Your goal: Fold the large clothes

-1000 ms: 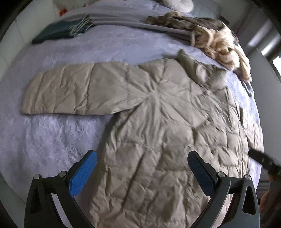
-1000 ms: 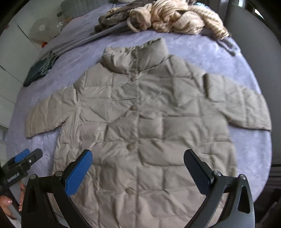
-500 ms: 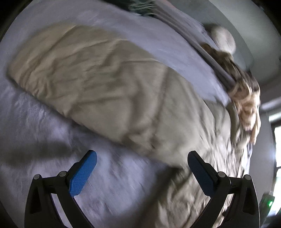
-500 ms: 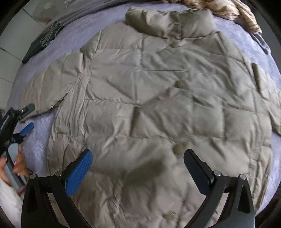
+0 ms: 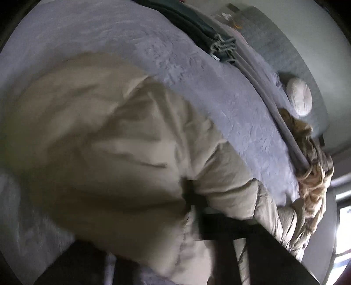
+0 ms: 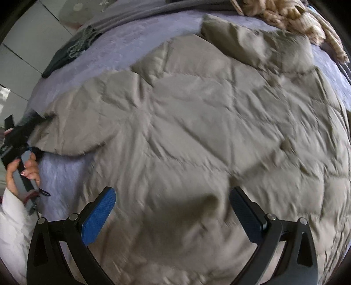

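A beige quilted jacket (image 6: 197,122) lies spread front-up on the purple bed cover (image 6: 122,43). My right gripper (image 6: 172,193) hovers open over the jacket's lower body, with nothing between its blue pads (image 6: 98,217). In the left wrist view the jacket's sleeve (image 5: 109,142) bulges close to the lens. The jaws of my left gripper (image 5: 195,197) are closing on its fabric and are mostly buried in it. The right wrist view shows that left gripper (image 6: 24,129) at the sleeve's cuff, held by a hand (image 6: 26,173).
A dark green fringed cloth (image 5: 197,32) and grey folded bedding lie along the far side of the bed. A striped beige garment (image 6: 291,17) is heaped beyond the jacket's collar. A round pale cushion (image 5: 299,99) lies further back. A white sleeve (image 6: 11,219) shows at left.
The left gripper swung down to the sleeve and closed into its fabric, which now bunches up at the lens. The right gripper dropped closer to the jacket's body, still open.
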A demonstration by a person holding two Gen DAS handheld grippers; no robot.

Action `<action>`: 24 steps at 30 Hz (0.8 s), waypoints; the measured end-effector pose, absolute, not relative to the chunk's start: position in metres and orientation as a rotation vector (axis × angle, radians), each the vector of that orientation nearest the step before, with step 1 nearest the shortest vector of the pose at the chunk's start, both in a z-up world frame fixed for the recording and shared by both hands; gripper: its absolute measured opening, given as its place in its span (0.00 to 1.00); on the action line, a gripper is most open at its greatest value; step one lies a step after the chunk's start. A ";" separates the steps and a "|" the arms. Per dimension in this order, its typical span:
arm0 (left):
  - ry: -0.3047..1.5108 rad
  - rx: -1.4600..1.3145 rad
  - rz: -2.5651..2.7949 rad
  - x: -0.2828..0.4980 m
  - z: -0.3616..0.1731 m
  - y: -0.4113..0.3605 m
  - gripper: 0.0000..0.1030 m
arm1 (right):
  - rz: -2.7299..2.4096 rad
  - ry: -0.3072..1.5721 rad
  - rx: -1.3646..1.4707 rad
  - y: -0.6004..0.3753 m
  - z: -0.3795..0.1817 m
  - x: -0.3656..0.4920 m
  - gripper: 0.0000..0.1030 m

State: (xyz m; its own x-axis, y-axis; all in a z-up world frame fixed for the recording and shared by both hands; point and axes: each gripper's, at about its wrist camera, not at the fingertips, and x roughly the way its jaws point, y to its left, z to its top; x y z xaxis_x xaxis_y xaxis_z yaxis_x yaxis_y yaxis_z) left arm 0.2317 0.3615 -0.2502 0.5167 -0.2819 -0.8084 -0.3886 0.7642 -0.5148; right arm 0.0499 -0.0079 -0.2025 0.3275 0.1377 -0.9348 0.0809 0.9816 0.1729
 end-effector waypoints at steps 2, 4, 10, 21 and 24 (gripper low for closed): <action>1.020 -0.697 0.089 0.231 -0.239 0.363 0.09 | 0.067 1.201 0.261 -0.002 -0.200 0.064 1.00; 0.976 -0.587 0.098 0.226 -0.219 0.357 0.09 | 0.099 1.151 0.345 -0.001 -0.198 0.076 0.85; 0.869 -0.355 0.044 0.207 -0.163 0.328 0.09 | 0.211 1.146 0.568 0.010 -0.228 0.117 0.07; 0.758 -0.288 -0.354 0.193 -0.083 0.217 0.09 | 0.318 1.266 0.650 0.039 -0.289 0.133 0.03; 0.759 -0.258 -0.461 0.187 -0.071 0.166 0.09 | 0.372 1.286 0.679 0.033 -0.283 0.134 0.03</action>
State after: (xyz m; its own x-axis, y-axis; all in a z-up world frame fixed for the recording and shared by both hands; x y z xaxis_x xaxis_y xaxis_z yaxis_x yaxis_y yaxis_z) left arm 0.1871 0.1659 -0.0708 0.6329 -0.4891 -0.6003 0.3068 0.8702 -0.3855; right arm 0.1341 0.0330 -0.2829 0.2604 0.6078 -0.7502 0.1135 0.7523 0.6490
